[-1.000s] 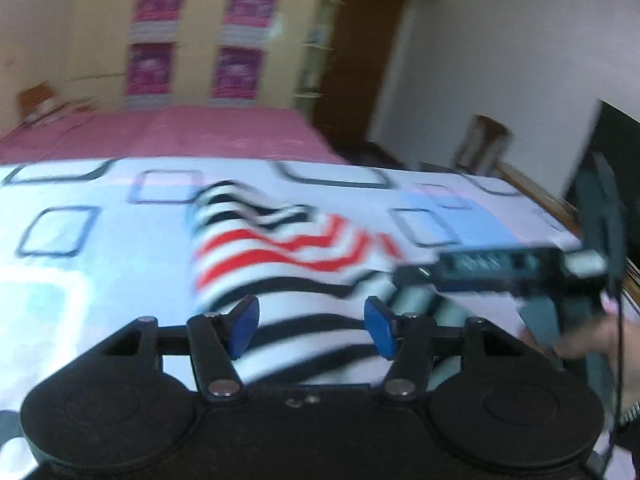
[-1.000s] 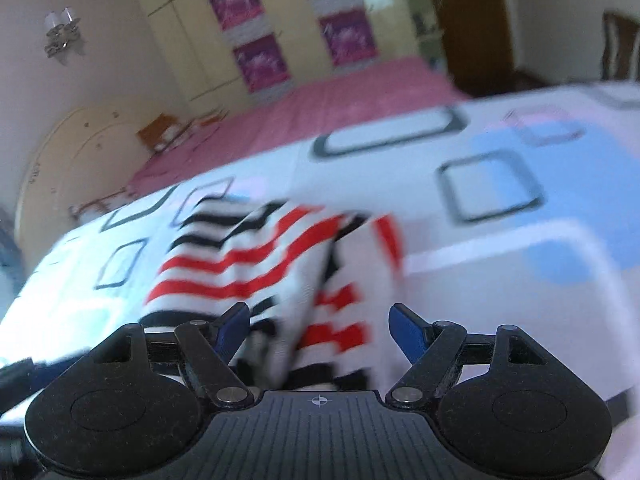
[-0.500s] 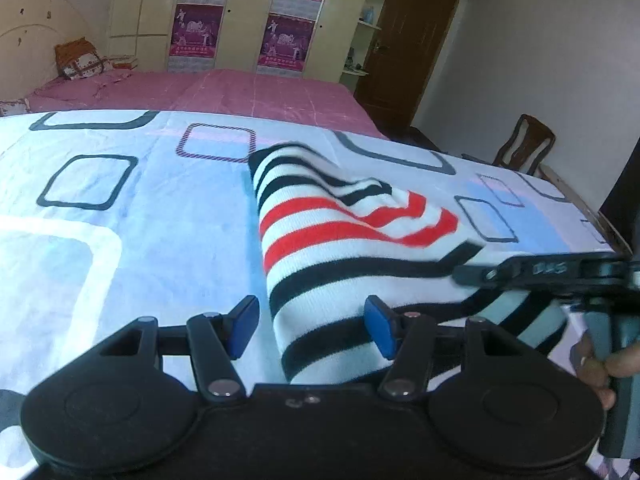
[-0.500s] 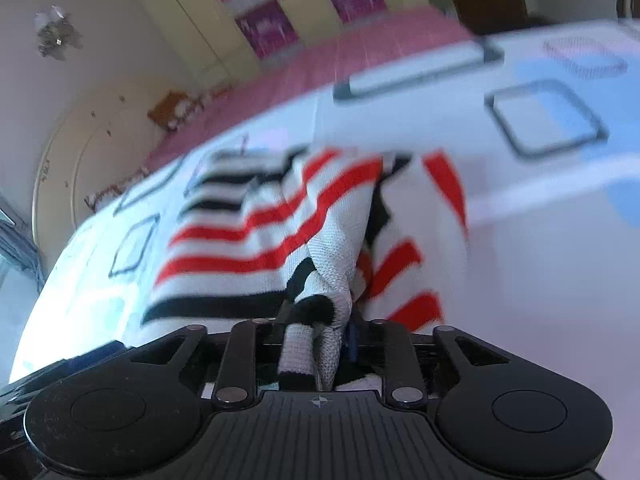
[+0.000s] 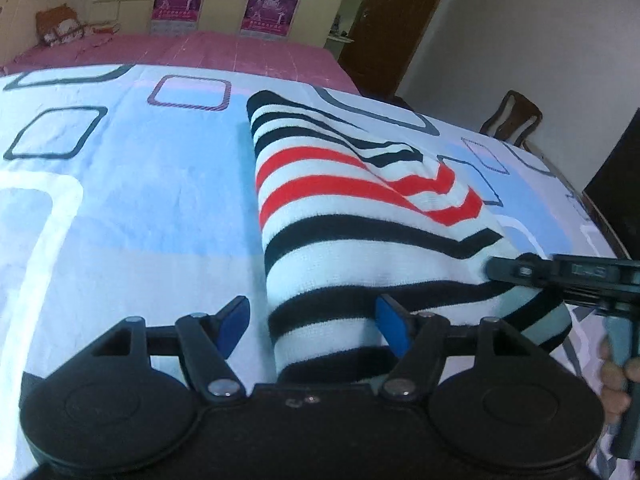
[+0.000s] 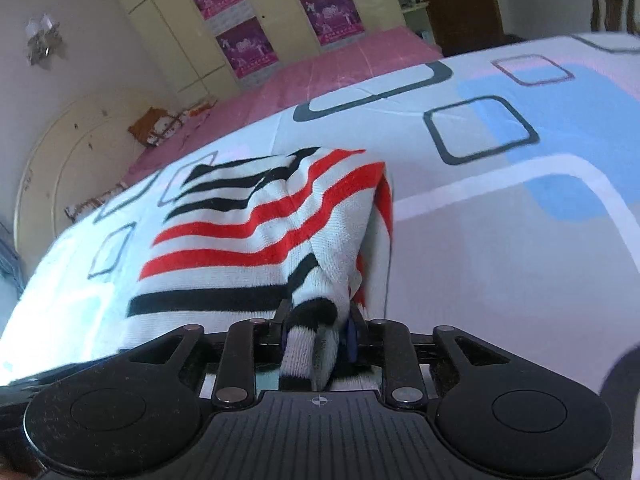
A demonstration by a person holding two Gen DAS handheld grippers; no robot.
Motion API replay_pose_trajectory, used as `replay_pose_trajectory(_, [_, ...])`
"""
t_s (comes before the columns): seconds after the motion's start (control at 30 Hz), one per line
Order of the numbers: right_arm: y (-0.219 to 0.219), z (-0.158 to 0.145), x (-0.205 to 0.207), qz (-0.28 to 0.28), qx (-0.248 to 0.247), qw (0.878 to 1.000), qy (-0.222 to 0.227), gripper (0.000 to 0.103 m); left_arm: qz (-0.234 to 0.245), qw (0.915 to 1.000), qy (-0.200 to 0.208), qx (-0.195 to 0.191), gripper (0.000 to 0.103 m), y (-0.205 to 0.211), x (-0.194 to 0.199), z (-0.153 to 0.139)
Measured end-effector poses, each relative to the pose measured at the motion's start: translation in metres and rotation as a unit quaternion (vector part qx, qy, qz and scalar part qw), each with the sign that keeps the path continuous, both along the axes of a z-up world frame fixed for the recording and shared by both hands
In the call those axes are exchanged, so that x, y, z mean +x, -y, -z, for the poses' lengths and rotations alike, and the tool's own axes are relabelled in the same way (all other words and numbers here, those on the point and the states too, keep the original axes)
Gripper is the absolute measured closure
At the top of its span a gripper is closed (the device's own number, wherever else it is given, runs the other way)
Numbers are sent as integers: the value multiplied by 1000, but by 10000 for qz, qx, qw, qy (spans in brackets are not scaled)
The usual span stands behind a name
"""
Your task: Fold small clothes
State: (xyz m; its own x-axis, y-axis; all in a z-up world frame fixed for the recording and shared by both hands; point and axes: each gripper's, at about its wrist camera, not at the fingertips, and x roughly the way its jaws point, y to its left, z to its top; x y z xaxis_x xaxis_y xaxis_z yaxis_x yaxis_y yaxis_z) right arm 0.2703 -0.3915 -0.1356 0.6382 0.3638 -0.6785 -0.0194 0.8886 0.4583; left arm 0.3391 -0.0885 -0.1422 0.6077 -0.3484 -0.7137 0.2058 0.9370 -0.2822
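Observation:
A small knitted garment (image 5: 344, 216) with black, white and red stripes lies folded lengthwise on the bed sheet (image 5: 132, 208). My left gripper (image 5: 314, 322) is open, its blue pads on either side of the garment's near end, not gripping. My right gripper (image 6: 318, 334) is shut on a bunched edge of the striped garment (image 6: 256, 240) and lifts it slightly. It shows from the side in the left wrist view (image 5: 560, 276), at the garment's right edge.
The sheet is white and light blue with dark square outlines. A pink bed cover (image 5: 180, 48) lies beyond it. Wardrobes with purple posters (image 5: 272, 4), a brown door (image 5: 396, 20) and a wooden chair (image 5: 514, 118) stand behind.
My right gripper went from open to shut on the garment's edge and has pulled it up a little. My left gripper stayed open and came closer over the garment's near end.

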Motion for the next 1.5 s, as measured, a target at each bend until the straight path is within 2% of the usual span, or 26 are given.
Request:
replay_pose_trajectory(0.17, [7,-5,-28,-11,-211,9998,-14,74,-44,10000,-52,17,32,2,2,0])
replay_pose_trajectory(0.33, [16,13,-41,179,68,9989,-428,75,6,9999,-76,99,32,5,3,1])
replay_pose_trajectory(0.47, [14,16,-39,150,-18,9985,-535,75,44,9998,-145,138,34,6,7,-3])
replay_pose_trajectory(0.53, [14,10,-37,72,-36,9982,-586,74,106,9997,-158,119,40,6,8,-11])
replay_pose_trajectory(0.67, [18,-19,-36,3,-157,9996,-239,74,109,9999,52,67,39,0,16,-31])
replay_pose_trajectory(0.87, [20,-34,3,175,-133,9998,-15,73,-145,9998,59,-82,38,-6,54,-40])
replay_pose_trajectory(0.93, [19,-33,21,236,-111,9997,-11,63,-208,9997,16,-94,38,-6,69,-37])
replay_pose_trajectory(0.97, [17,-31,30,288,-106,9995,-6,46,-240,9996,-38,-121,38,-5,75,-34])
replay_pose_trajectory(1.0, [16,-29,39,328,-98,9994,8,40,-282,9994,-88,-169,38,-4,83,-31])
replay_pose_trajectory(1.27, [16,-2,103,668,131,9972,-316,41,-532,9981,-220,-232,38,3,122,-7])
replay_pose_trajectory(1.3, [16,1,106,684,156,9969,-344,49,-552,9979,-250,-231,37,4,126,-2])
replay_pose_trajectory(1.37, [12,8,110,623,203,9972,-370,77,-578,9976,-330,-166,38,5,130,6])
replay_pose_trajectory(1.5, [-5,7,102,287,-421,9987,48,82,-482,9988,-120,27,45,8,122,12])
